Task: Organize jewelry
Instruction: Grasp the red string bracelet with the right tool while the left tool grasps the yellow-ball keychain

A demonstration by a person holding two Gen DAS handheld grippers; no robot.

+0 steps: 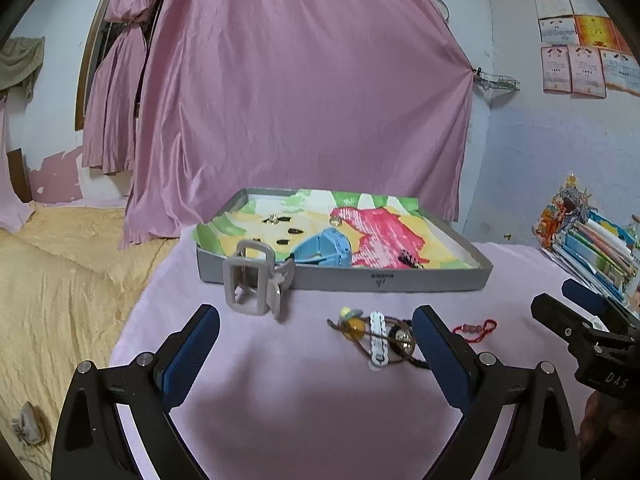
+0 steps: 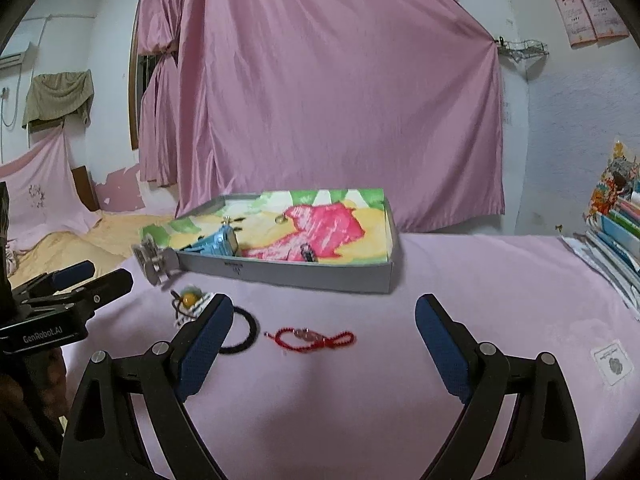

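Left wrist view: my left gripper hangs over the lilac cloth with its jaws wide apart and nothing between them. My right blue pad cuts off one end of the tangled heap of hair ties, so I cannot count its pieces for sure; I make out one white clip, one amber bead and one metallic bead. One grey claw clip stands just in front of the grey tray, close enough that I cannot tell whether they touch. One blue claw clip lies inside the tray on the painted paper, with about five small dark or gold bits behind it, too tiny to name. My right gripper pokes in at the edge, mostly cut off.

From the right wrist, my right gripper is likewise spread wide and empty. One red cord bracelet lies on the cloth between its fingers, untouched. One black beaded bracelet is half hidden behind my left pad. A stack of books runs off the right side.
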